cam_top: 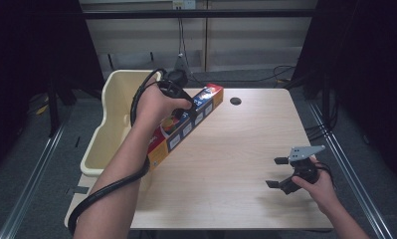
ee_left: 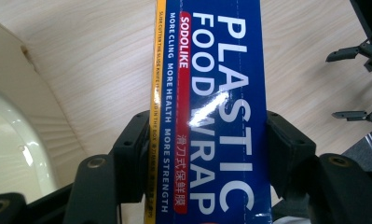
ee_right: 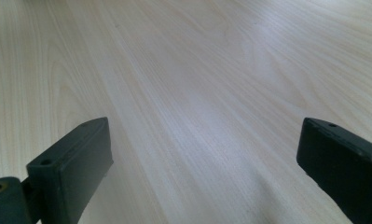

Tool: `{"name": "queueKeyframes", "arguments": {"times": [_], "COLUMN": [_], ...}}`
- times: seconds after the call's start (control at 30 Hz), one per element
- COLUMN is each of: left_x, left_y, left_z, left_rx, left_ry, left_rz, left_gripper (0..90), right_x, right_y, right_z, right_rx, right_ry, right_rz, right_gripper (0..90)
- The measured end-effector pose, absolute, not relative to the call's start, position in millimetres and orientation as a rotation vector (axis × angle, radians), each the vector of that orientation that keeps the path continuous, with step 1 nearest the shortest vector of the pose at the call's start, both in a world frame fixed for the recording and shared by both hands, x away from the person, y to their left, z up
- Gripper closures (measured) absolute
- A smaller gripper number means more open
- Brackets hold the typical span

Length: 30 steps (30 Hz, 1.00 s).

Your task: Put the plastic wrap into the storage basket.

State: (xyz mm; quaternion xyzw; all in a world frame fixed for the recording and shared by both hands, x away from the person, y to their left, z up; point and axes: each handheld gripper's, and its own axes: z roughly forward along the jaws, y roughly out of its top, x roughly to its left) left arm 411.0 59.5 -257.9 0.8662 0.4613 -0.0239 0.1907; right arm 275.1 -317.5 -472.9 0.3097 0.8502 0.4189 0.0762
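A long blue, red and yellow box of plastic food wrap (cam_top: 186, 127) hangs slanted over the table's left edge. My left gripper (cam_top: 183, 107) is shut on its middle. In the left gripper view the black jaws press both sides of the box (ee_left: 211, 116), whose label reads "PLASTIC FOOD WRAP". My right gripper (cam_top: 277, 173) rests low over the front right of the wooden table (cam_top: 246, 144), jaws open with nothing between them. In the right gripper view its jaws (ee_right: 202, 172) stand wide over bare wood.
A cream plastic bin (cam_top: 114, 117) stands against the table's left side, just below the box. A dark round hole (cam_top: 235, 101) marks the table near its far edge. Cables trail from both grippers. The other gripper (ee_left: 361, 84) shows at the right of the left gripper view.
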Motion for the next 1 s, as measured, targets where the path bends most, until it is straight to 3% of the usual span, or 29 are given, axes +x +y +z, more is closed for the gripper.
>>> {"name": "queueKeyframes", "arguments": {"times": [1.0], "left_x": [415], "left_y": [98], "left_z": [-224], "left_rx": [2.323], "left_ry": [1.405], "left_rz": [0.01], "left_gripper": [41.2], "right_x": [276], "right_y": [-316], "right_z": [-474], "right_rx": [0.915], "right_ry": [2.548], "right_rz": [1.251], "right_gripper": [3.0]}}
